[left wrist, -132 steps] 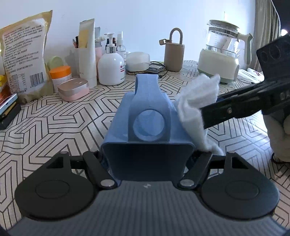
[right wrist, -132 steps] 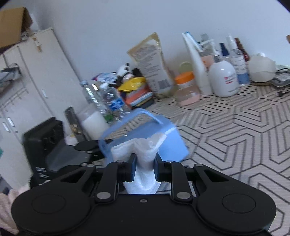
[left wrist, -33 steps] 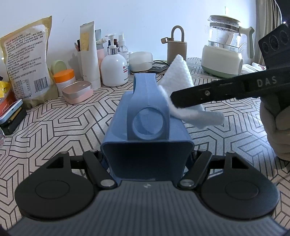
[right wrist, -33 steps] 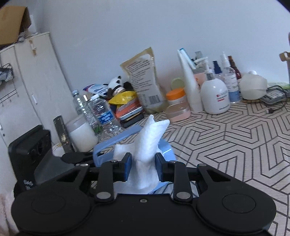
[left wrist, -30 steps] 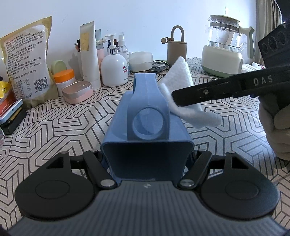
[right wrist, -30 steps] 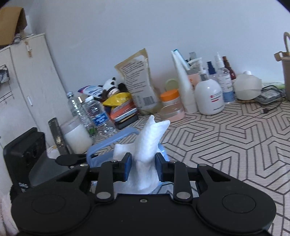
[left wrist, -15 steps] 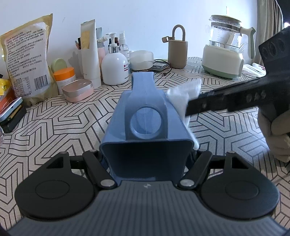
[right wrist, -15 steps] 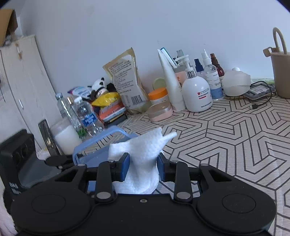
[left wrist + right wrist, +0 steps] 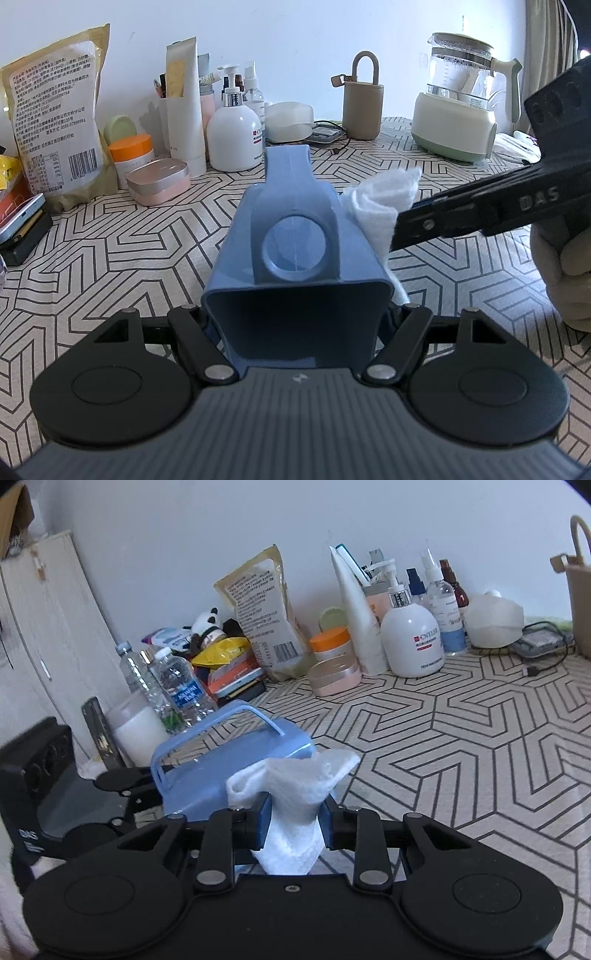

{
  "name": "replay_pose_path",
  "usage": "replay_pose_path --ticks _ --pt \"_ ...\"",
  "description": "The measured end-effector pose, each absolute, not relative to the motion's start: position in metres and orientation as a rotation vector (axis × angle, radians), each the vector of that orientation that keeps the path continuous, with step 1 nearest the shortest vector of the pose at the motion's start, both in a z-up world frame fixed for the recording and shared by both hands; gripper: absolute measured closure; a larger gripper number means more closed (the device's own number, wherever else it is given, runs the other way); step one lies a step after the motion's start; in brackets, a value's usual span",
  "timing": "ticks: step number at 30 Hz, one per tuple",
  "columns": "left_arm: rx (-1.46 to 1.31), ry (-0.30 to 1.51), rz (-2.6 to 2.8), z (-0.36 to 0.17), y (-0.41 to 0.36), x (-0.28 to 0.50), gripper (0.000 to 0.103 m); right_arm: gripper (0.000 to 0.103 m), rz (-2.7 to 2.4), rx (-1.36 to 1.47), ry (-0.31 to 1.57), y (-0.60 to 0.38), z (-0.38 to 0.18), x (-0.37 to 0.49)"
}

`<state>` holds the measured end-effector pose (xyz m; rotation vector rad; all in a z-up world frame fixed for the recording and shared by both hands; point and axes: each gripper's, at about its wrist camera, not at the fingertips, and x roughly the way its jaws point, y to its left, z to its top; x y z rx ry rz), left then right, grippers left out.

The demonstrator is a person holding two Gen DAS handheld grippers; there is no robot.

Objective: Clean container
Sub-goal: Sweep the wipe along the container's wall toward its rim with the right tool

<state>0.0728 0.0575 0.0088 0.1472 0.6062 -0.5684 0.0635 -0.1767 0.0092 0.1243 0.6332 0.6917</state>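
A blue plastic container (image 9: 295, 254) with a handle lies on its side above the patterned tablecloth; it also shows in the right wrist view (image 9: 236, 771). My left gripper (image 9: 297, 317) is shut on the container's near end. My right gripper (image 9: 293, 819) is shut on a white cloth (image 9: 295, 794). In the left wrist view the right gripper (image 9: 402, 232) comes in from the right and presses the white cloth (image 9: 384, 206) against the container's right side.
Along the back wall stand a white pump bottle (image 9: 233, 140), a snack bag (image 9: 51, 122), an orange-lidded jar (image 9: 131, 151), a pink case (image 9: 159, 181), a beige bottle holder (image 9: 364, 110) and a kettle (image 9: 460, 107). Water bottles (image 9: 177, 690) stand at the left.
My right gripper has come down with the cloth from the container's top to its right side and slid along it. The left gripper still holds the container.
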Motion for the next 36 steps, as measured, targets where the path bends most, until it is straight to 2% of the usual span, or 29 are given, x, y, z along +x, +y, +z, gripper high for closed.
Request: replay_pose_path --ticks 11,36 --pt "0.174 0.602 -0.572 0.009 0.054 0.071 0.029 0.070 0.881 0.186 0.569 -0.175 0.021 0.049" --pt "0.172 0.606 -0.569 0.009 0.054 0.072 0.029 0.069 0.690 0.136 0.622 -0.182 0.009 0.070"
